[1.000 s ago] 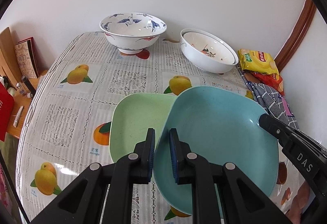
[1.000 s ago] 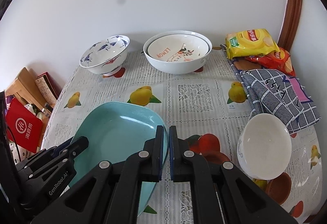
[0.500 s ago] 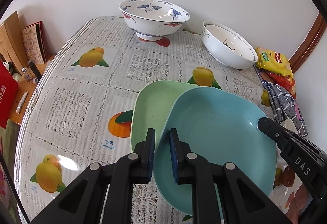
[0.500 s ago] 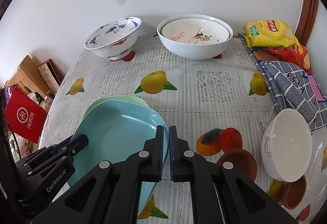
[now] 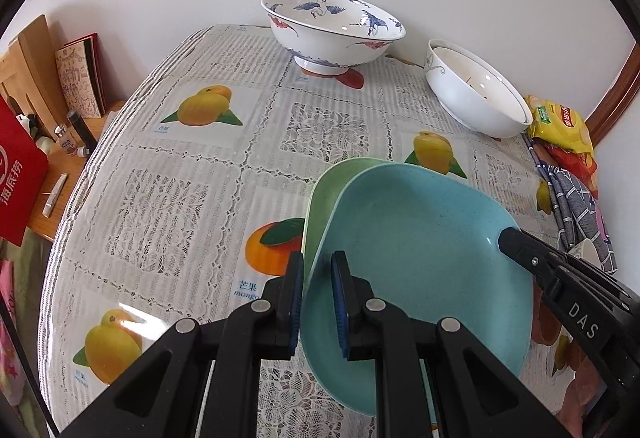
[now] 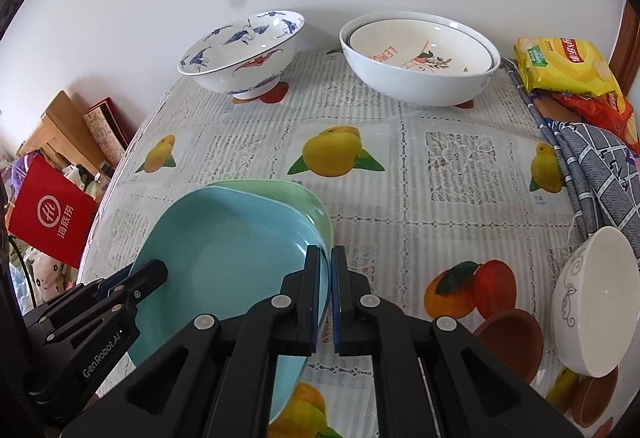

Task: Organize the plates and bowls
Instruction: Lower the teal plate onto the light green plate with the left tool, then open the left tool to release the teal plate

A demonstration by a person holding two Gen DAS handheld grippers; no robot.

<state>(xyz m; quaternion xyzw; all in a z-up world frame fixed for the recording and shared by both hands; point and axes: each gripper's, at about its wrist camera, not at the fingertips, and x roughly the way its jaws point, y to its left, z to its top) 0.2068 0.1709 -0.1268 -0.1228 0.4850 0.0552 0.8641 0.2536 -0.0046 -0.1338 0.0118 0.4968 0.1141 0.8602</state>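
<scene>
The left tongs are clamped on the near-left rim of the blue plate, with 1 pad under the rim and 1 inside the dish. The right tongs grip the same plate on its right rim, their pads nearly together around the thin edge. In each wrist view the other tool shows at the side, reaching onto the plate's opposite rim.

The blue plate lies tilted over a green plate, covering most of it; only the green plate's far edge shows past the blue one. Whether the 2 plates touch cannot be told. Both are over the near-middle part of the counter, which carries a lace-and-fruit cloth.

At the far edge of the counter, near the wall, stands a bowl painted with blue cranes on the left. To its right is a large white bowl with a smaller bowl nested inside it. A small white bowl lies tipped on its side at the near right, just beside a brown dish.

A yellow snack bag and a grey checked cloth lie along the right side of the counter. A red bag sits off the counter on the left.
</scene>
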